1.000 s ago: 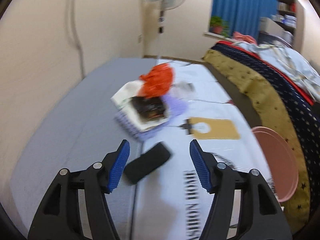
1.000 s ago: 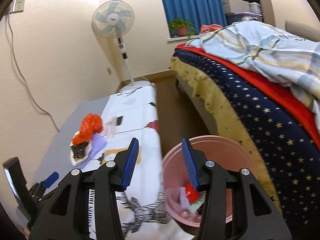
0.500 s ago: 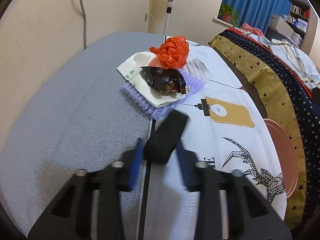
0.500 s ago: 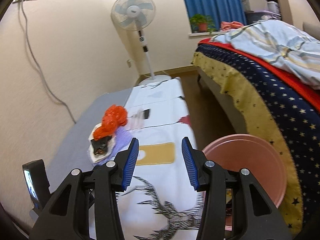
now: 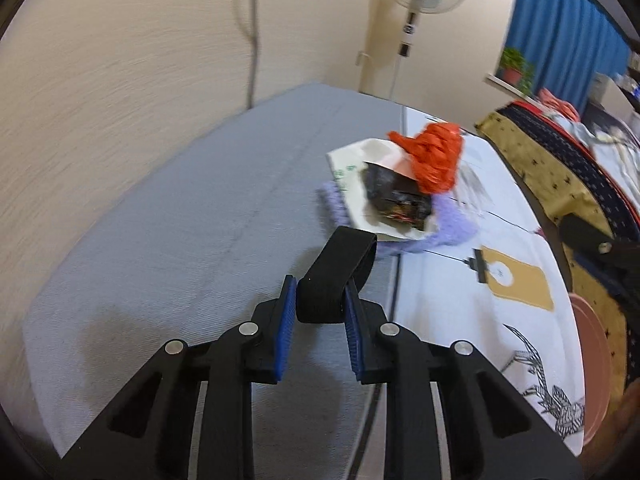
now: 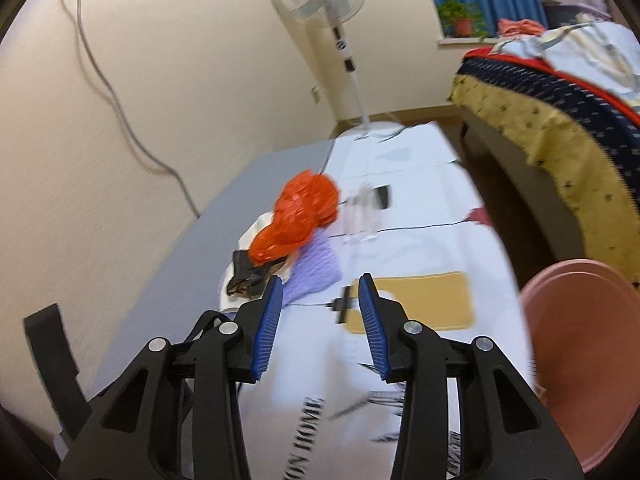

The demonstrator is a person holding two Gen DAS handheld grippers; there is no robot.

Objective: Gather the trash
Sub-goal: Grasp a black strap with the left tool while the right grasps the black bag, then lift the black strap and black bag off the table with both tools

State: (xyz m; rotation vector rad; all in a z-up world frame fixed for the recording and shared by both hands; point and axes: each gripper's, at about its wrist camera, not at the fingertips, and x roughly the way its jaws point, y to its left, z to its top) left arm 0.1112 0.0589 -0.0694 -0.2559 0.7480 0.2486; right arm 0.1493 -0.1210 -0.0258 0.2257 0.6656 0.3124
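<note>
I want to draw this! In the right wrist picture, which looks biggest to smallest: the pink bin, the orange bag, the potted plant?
1. Pink bin, though it sits closest to the camera.
2. Orange bag.
3. Potted plant, but it is far away, so its real size is unsure.

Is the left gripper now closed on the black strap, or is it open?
Closed on it. The left gripper has just been closing, and its blue pads press both sides of the black strap.
</note>
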